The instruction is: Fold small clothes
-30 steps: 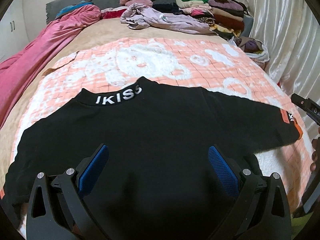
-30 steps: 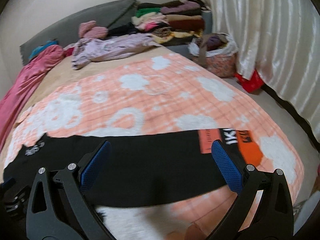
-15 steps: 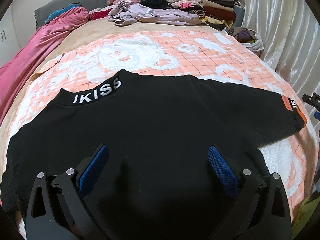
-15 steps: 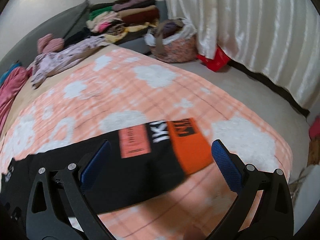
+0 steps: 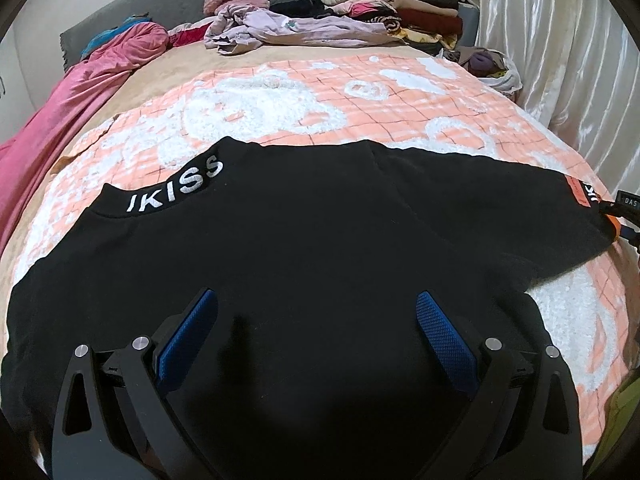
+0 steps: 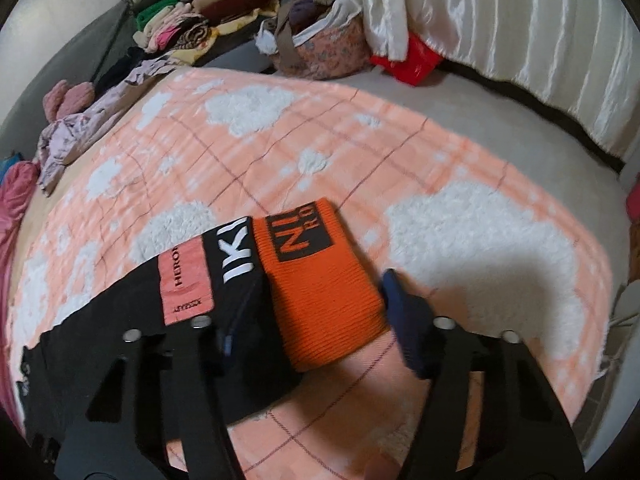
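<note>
A black sweatshirt (image 5: 304, 240) with white "IKISS" lettering on its collar lies spread flat on the orange-and-white blanket (image 5: 360, 104). My left gripper (image 5: 316, 328) is open and hovers over the sweatshirt's body. The sweatshirt's right sleeve ends in an orange ribbed cuff (image 6: 320, 280). My right gripper (image 6: 316, 300) is lowered around that cuff, its jaws narrowed to either side of it, not clamped. The right gripper's tip also shows at the far right edge of the left wrist view (image 5: 628, 208).
Unfolded lilac clothes (image 5: 296, 28) and a stack of folded clothes (image 5: 396, 4) lie at the bed's far end. A pink quilt (image 5: 76, 92) runs along the left. A floral bag (image 6: 324, 40), a red bag (image 6: 416, 60) and curtains (image 6: 500, 32) stand right of the bed.
My right gripper has swung right along the sleeve, dropped onto the orange cuff and its jaws have narrowed around it. My left gripper has lowered slightly over the sweatshirt's body.
</note>
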`<state>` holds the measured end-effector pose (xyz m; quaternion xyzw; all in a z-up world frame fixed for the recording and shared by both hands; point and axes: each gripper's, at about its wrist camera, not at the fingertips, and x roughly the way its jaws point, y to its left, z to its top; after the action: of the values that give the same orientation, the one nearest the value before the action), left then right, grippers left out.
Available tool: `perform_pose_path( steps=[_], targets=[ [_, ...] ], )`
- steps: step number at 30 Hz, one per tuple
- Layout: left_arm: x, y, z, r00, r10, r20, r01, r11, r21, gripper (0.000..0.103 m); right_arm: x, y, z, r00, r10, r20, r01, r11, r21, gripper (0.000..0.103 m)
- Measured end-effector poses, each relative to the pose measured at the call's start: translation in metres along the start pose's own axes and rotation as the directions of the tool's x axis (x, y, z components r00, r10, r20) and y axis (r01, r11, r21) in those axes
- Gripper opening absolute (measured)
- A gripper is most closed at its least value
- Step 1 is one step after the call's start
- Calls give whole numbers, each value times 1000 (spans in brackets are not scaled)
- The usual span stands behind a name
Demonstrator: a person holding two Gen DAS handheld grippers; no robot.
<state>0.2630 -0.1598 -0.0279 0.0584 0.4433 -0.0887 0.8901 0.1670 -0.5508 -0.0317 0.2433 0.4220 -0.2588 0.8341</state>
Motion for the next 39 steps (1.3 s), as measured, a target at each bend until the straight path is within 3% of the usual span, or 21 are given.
perform_pose_path(
  steps=[4, 7, 10, 14, 20, 23, 30, 31, 35, 37, 39],
  targets=[
    [4, -2, -2, 1000, 5, 0, -5, 1000, 7, 99, -5, 1, -2, 992, 127, 0, -127, 992, 5, 15],
    [2, -1, -3, 1000, -8, 3, 8, 1000, -8, 99, -16, 11, -3, 985, 167, 33, -165, 985, -42, 9],
    [-2, 2, -3, 1000, -14, 14, 14, 1000, -18, 99, -33, 27, -5, 955, 290, 58, -285, 955, -82, 6],
    [-10, 11, -1, 999, -17, 30, 18, 999, -44, 99, -54, 59, -11, 923, 378, 70, -361, 915, -177, 5],
    [-28, 26, -2, 998, -4, 62, 8, 998, -66, 99, -91, 119, -32, 841, 540, 28, -502, 799, -330, 5],
    [-34, 38, -5, 998, -7, 68, 13, 995, -96, 99, -108, 161, -54, 786, 617, -39, -574, 705, -416, 5],
    [-47, 77, -18, 997, 4, 79, 12, 980, -196, 98, -109, 229, -109, 706, 666, -241, -681, 544, -490, 5],
    [-47, 81, -19, 997, 0, 79, 17, 978, -207, 98, -107, 236, -117, 699, 665, -264, -689, 529, -495, 5],
    [-50, 97, -24, 997, -14, 79, 33, 968, -250, 98, -95, 260, -147, 704, 631, -325, -690, 501, -522, 5],
    [-51, 102, -26, 996, -14, 83, 35, 964, -264, 98, -88, 266, -155, 674, 641, -368, -727, 485, -485, 15],
    [-51, 107, -27, 995, -31, 93, 56, 956, -287, 98, -83, 265, -154, 615, 668, -420, -784, 460, -417, 34]
  ],
)
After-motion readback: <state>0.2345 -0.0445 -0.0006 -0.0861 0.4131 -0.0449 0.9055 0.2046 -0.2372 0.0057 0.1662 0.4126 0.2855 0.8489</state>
